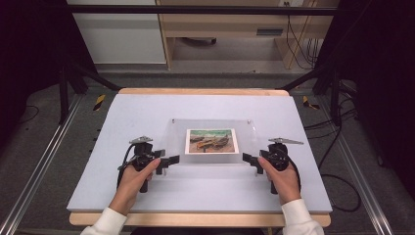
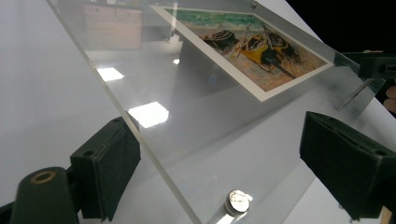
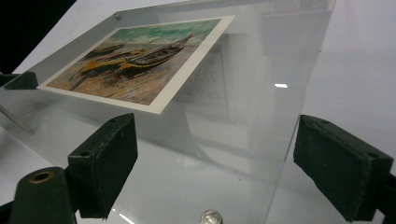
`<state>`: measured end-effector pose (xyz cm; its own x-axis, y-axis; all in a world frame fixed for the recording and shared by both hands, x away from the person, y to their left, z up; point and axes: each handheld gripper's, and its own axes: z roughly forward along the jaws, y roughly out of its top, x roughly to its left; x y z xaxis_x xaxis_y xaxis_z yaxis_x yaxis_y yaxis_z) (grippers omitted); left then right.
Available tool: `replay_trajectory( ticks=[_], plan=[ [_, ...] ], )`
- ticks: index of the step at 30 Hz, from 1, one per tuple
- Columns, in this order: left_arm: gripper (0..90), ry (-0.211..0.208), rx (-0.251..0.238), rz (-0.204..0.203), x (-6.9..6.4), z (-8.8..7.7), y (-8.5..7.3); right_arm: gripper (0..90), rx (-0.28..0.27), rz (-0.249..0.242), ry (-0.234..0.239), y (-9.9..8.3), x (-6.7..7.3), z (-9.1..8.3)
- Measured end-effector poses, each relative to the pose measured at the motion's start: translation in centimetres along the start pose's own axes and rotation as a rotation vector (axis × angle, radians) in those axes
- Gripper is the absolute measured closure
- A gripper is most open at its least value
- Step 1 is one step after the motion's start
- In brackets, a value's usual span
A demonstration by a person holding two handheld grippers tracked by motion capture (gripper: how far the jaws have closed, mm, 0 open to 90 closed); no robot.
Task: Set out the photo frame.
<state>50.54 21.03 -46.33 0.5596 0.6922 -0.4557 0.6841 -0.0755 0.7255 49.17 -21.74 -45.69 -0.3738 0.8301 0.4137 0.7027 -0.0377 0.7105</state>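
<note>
Table (image 1: 147,112) – large pale-grey board on a wooden base, seen from the high view, dark floor and rails either side.

Clear acrylic frame (image 1: 211,142) sits at the centre of the table, slightly nearer the person's side than the far edge. It is a transparent plate with small metal standoff screws at the corners; one screw (image 2: 237,201) shows near the bottom of the left gripper view, another (image 3: 211,217) at the bottom of the right gripper view. In both gripper views the plate looks tilted, but I cannot tell whether its near edge is raised off the table.

Print (image 1: 212,141) is held inside the frame, roughly centred – a painting of boats on a beach with a white border, green band along the top.

Left gripper (image 1: 169,161) is at the frame's near-left corner, held by the left hand (image 1: 134,178). Jaws are spread wide, one on each side of the plate's corner edge in the left gripper view, neither pad pressing on it. Released, not grasping.

Right gripper (image 1: 250,160) is at the near-right corner, held by the right hand (image 1: 283,180). Same picture: jaws apart, straddling the plate's corner, with visible gaps to both pads. Also released.

White sleeves at the bottom edge of the high view.
</note>
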Motion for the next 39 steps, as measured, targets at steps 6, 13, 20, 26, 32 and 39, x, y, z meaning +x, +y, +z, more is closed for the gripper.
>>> replay_trajectory(
  ticks=[6,13,20,26,32,39],
  plan=[
    [11.9,0.002,0.002,0.004,0.0,0.0,0.0,14.2,0.008,0.007,0.024,0.0,-0.1,0.1],
    [12.7,0.016,0.016,0.008,-0.1,-0.1,0.2,15.7,0.005,-0.002,0.016,0.0,0.0,0.1],
    [13.3,0.023,0.02,0.012,-0.2,-0.2,0.2,17.3,-0.002,-0.004,0.012,-0.2,0.1,-0.1],
    [16.4,0.03,0.018,0.035,-0.5,-0.6,0.1,21.7,-0.019,-0.021,0.007,-0.5,0.3,-0.7],
    [20.4,0.055,0.014,0.067,-1.1,-1.3,-0.1,23.9,-0.034,-0.06,-0.007,-0.9,0.8,-1.4],
    [26.3,0.068,0.01,0.1,-1.7,-2.3,-0.6,27.4,-0.047,-0.095,-0.022,-1.3,1.3,-2.2]
  ],
)
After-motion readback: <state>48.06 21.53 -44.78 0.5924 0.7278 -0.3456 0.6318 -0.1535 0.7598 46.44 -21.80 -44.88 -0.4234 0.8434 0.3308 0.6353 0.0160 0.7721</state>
